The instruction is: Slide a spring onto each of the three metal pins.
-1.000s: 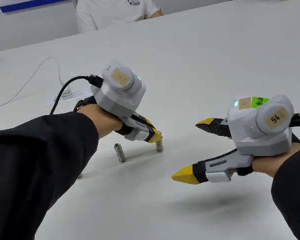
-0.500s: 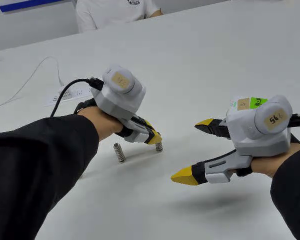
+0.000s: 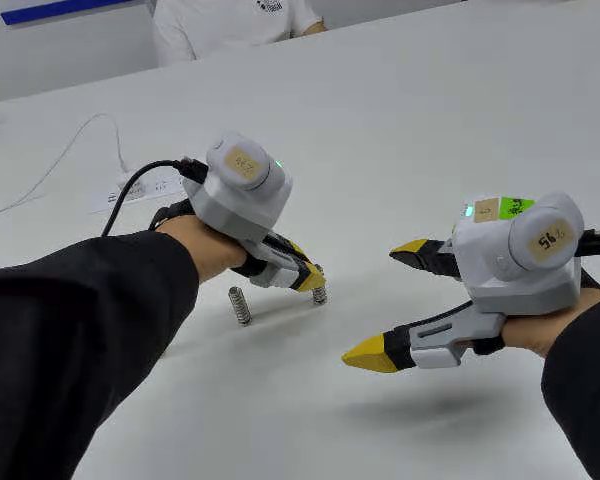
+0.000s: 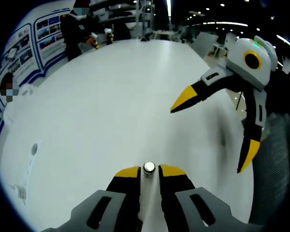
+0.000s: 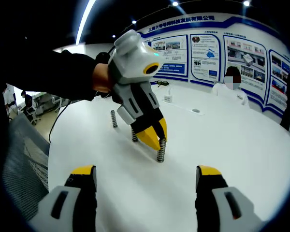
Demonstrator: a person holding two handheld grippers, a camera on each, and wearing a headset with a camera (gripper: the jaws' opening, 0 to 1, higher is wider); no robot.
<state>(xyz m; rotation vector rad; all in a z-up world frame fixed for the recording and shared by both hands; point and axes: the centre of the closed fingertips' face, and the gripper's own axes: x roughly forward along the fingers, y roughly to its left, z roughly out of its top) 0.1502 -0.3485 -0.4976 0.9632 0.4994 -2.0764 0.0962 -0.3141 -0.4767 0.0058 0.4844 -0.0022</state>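
Pin (image 4: 149,167) held upright
My left gripper (image 4: 149,172) pinched its top narrowly; right gripper (image 3: 388,298) hovered farther off, fingers wide.

Round tan sticker (image 3: 546,240) on right gripper (image 3: 373,300): handwritten "95".
Tan sticker (image 3: 244,164) on left gripper (image 3: 310,280): handwriting, illegible.
Green sticker (image 3: 519,204), right gripper: unreadable.
Wall banner (image 5: 203,20): white Chinese characters on blue, too small to read.

The left gripper (image 3: 311,279), closed on a spring (image 3: 320,296), hides its top. In the left gripper view the coils lie under the tips, below the pin (image 4: 149,167) head. Behind that gripper a second spring (image 5: 134,136) stands half-hidden.
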